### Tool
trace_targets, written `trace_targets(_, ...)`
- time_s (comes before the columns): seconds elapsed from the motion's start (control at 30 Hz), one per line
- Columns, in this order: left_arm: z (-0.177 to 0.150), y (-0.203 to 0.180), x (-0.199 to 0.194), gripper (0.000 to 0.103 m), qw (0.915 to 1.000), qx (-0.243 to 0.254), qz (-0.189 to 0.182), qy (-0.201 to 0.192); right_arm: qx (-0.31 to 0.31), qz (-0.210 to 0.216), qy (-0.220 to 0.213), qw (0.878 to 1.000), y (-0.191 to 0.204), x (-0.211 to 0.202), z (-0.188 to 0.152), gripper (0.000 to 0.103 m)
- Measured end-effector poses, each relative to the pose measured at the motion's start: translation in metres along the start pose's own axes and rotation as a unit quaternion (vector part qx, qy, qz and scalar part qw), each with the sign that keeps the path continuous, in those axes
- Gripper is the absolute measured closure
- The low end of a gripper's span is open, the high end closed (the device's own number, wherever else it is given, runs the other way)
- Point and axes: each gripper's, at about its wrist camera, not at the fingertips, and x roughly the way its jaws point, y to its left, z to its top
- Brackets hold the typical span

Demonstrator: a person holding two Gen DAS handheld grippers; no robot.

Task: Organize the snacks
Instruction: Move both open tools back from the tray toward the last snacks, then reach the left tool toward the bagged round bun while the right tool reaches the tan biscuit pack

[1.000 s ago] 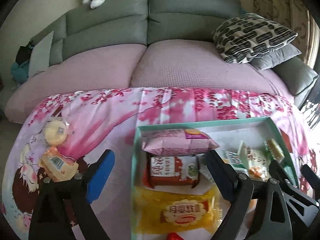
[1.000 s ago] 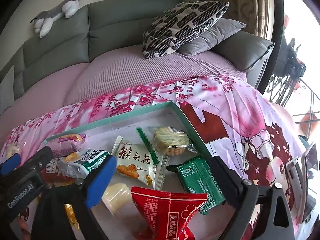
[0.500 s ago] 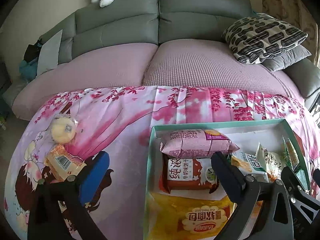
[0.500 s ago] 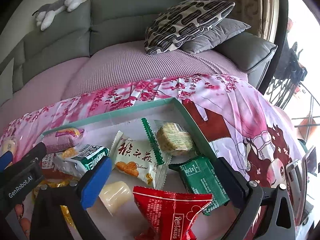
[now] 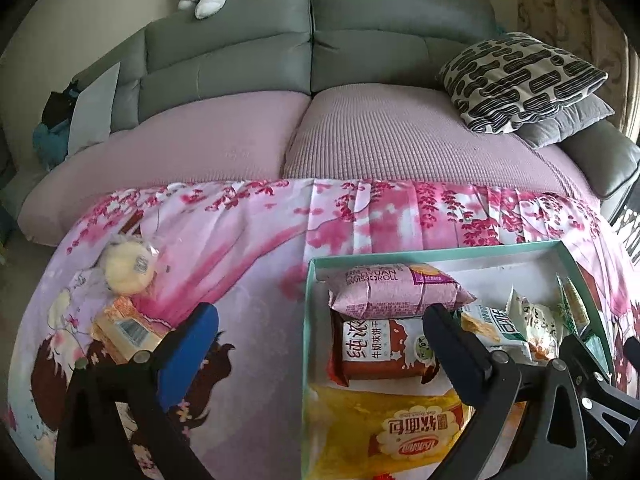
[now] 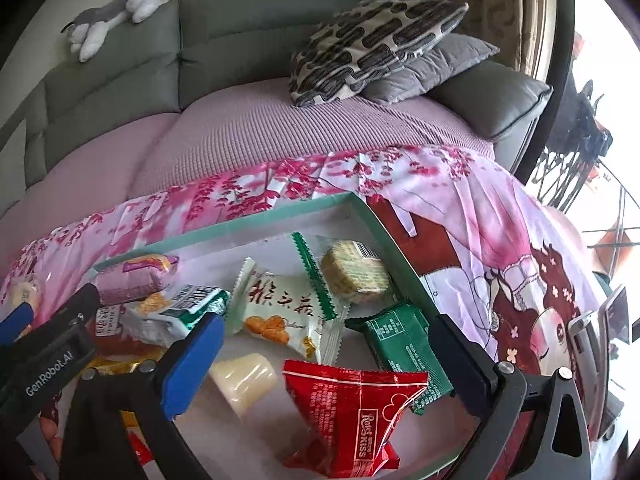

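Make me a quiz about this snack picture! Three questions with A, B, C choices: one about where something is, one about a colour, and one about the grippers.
1. Where is the round yellow cake?
A. in the box
B. on the flowery cloth, outside the box
C. on the sofa

2. What colour is the packet nearest the right gripper?
A. red
B. blue
C. white

3. How is the left gripper?
A. shut on a packet
B. open, holding nothing
C. shut, empty

Answers:
1 B: it lies on the cloth, left of the box.
2 A: its wrapper is red with white letters.
3 B: its fingers stand wide apart with nothing between them.
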Motion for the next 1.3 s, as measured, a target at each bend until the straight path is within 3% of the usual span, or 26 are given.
trace_targets(0.6,0.003,0.092,-0.016,0.001,0.997,-0.057,0.052,-0.005,-0.042,0.029,-0.018,0.999,0.06,-0.018,0.002,0.0)
trace_targets(1.3,-0.023,0.239,-0.043,0.001,0.9773,-0.154,0.145,0.005,-0.12,0.1,-0.028,0.987,0.183,-0.04,-0.023,0.0)
